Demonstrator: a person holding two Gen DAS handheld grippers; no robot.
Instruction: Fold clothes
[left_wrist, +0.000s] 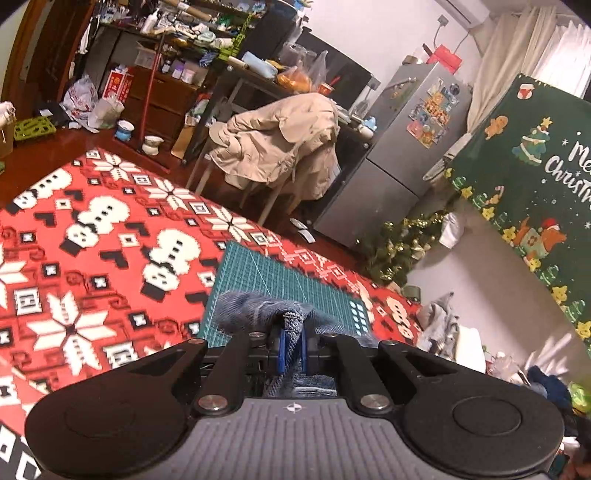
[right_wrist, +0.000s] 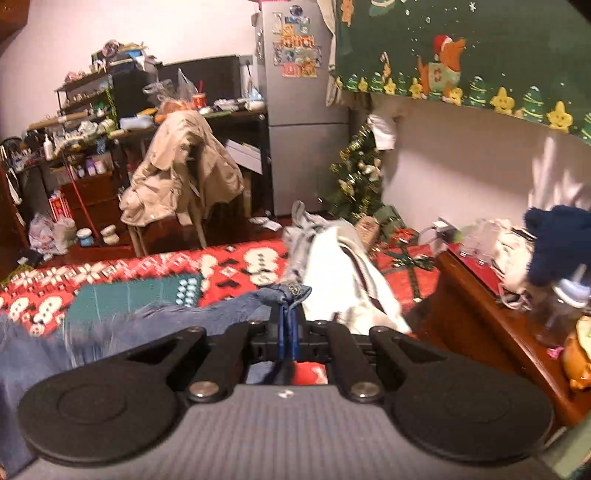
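A blue denim garment hangs from my left gripper, whose blue pads are shut on a bunched fold of it above the green cutting mat. In the right wrist view the same denim garment stretches to the left, frayed along its edge, and my right gripper is shut on its corner with a metal button. Both grippers hold the denim lifted over the red snowman blanket. A pile of white and grey clothes lies just beyond the right gripper.
A chair draped with a beige coat stands past the blanket, beside a grey fridge. A small Christmas tree and wrapped gifts sit by the wall. A wooden bedside table with clutter is at the right.
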